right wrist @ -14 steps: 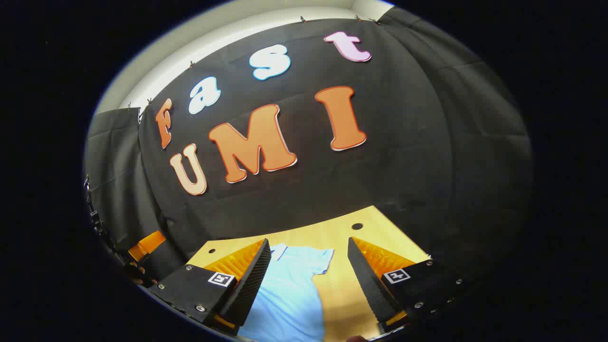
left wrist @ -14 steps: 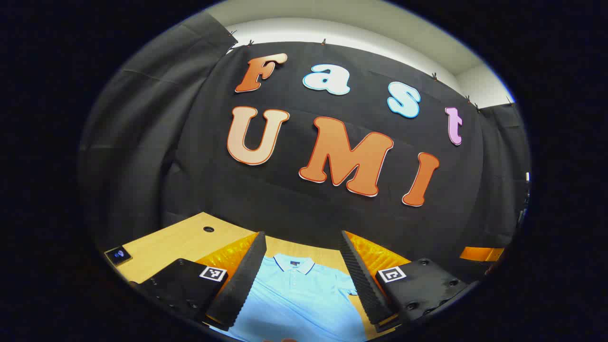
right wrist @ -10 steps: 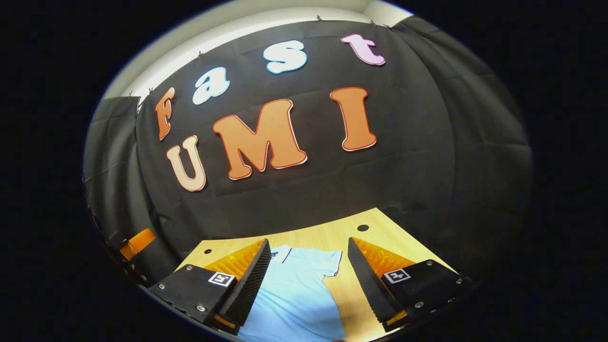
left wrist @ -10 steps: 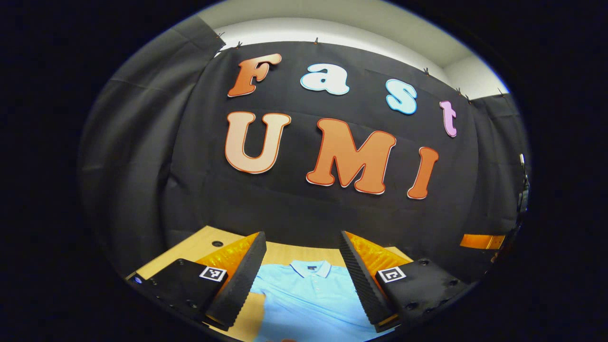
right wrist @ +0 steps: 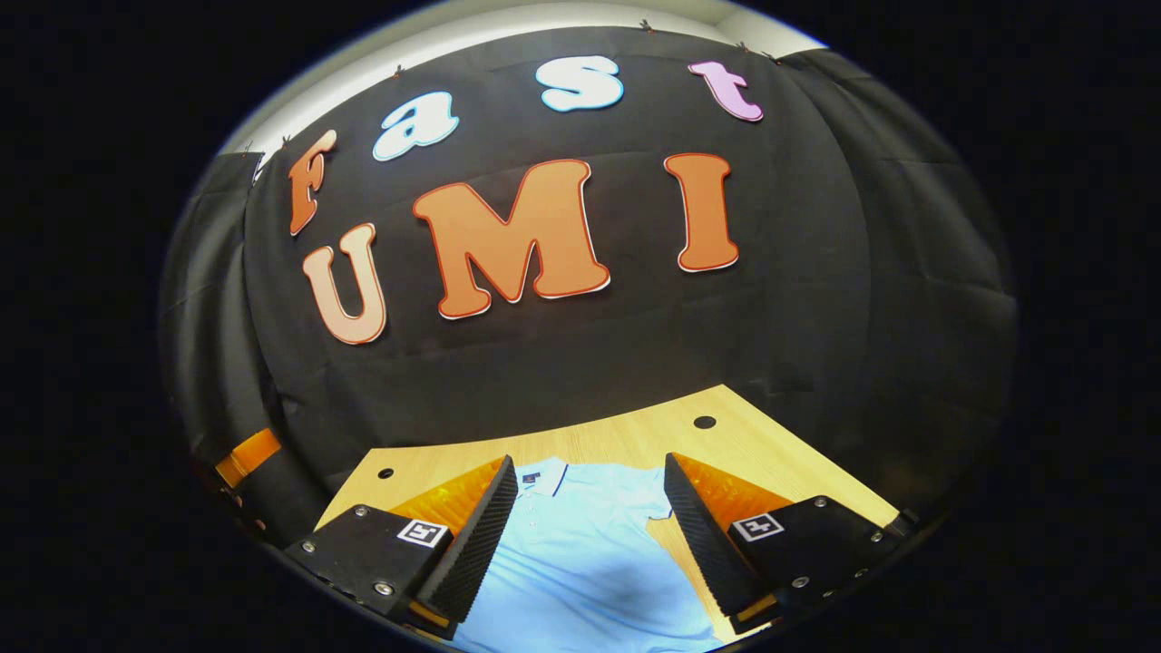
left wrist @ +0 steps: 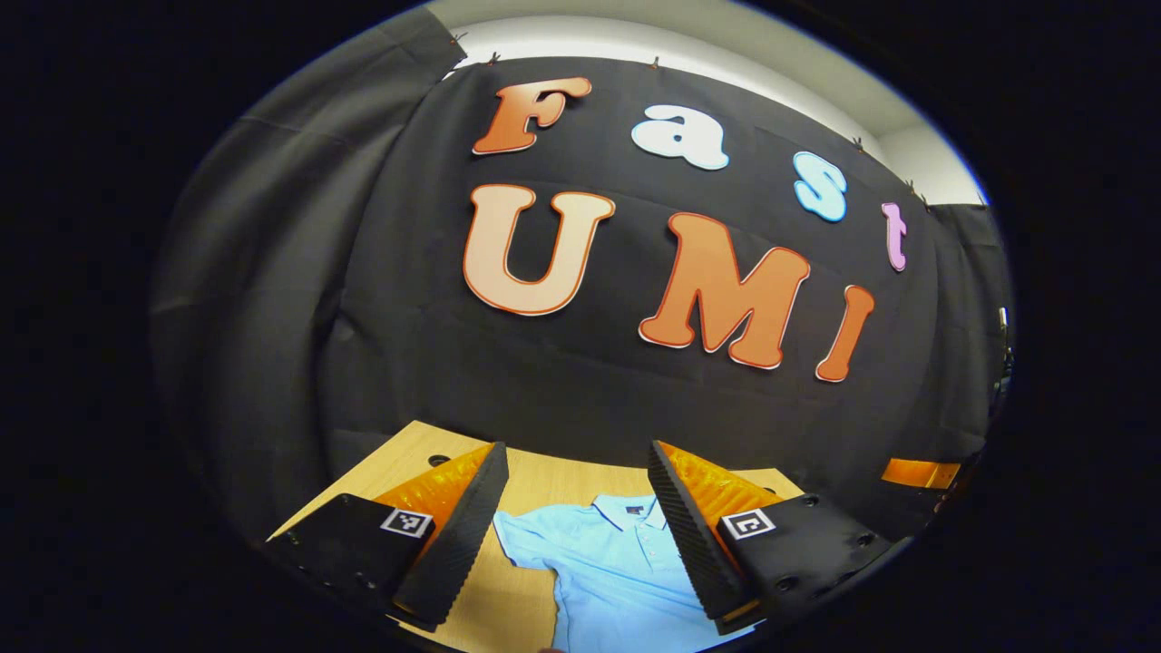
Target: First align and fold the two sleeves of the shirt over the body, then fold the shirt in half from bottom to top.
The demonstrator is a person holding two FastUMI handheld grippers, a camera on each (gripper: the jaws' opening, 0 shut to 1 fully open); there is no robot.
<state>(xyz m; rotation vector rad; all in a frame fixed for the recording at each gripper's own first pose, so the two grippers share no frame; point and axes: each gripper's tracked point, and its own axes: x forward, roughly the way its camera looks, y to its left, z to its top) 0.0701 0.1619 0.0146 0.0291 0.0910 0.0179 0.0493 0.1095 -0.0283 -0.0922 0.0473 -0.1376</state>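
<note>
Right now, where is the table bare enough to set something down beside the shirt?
Bare table lies between the shirt and the cloth wall, and beside the sleeve in the left gripper view. The middle is covered by shirt.

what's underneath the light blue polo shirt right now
The polo shirt lies spread flat on a light wooden table, collar toward the black wall. Bare wood shows around it. Whatever lies beneath the fabric itself is covered and cannot be seen.
</note>
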